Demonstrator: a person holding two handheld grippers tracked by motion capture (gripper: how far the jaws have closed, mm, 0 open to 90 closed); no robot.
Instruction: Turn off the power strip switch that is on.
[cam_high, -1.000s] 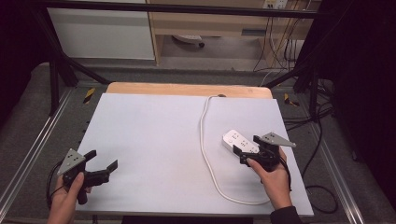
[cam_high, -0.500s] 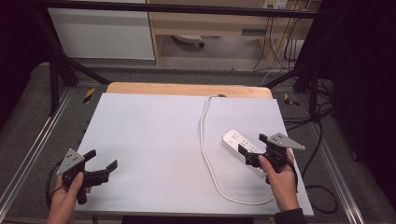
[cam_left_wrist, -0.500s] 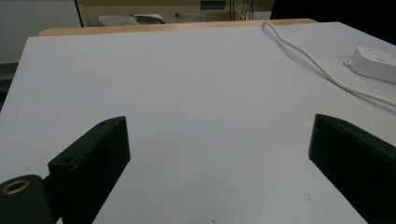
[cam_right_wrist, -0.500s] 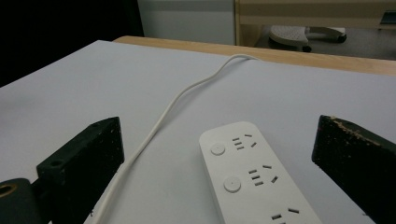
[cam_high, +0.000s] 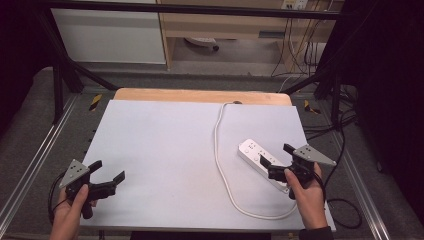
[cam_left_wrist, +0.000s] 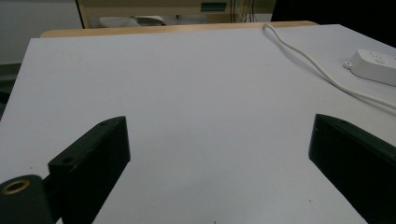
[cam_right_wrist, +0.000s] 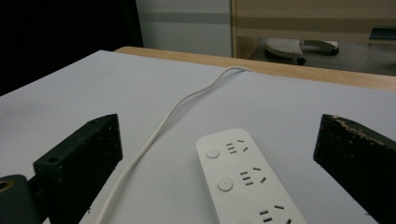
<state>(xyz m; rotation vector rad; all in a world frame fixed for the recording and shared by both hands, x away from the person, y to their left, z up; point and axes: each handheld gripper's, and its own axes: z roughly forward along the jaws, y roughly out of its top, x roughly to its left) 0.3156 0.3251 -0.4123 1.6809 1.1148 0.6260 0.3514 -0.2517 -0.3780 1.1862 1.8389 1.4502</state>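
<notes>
Right now we have the white counter (cam_high: 165, 150) before us with the power strip (cam_high: 260, 159) lying at its right side, its cord (cam_high: 218, 145) looping just beside it. Our right tool (cam_high: 278, 161) hovers over the strip's near end with jaws wide apart and empty, so we judge this the approach; next we must lower and close squarely across the body, while our left tool (cam_high: 107, 176) waits open and empty, well apart.

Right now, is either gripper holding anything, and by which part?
Nothing is held. The right gripper stands open over the power strip, jaws apart on either side. The left gripper is open over bare table.
</notes>
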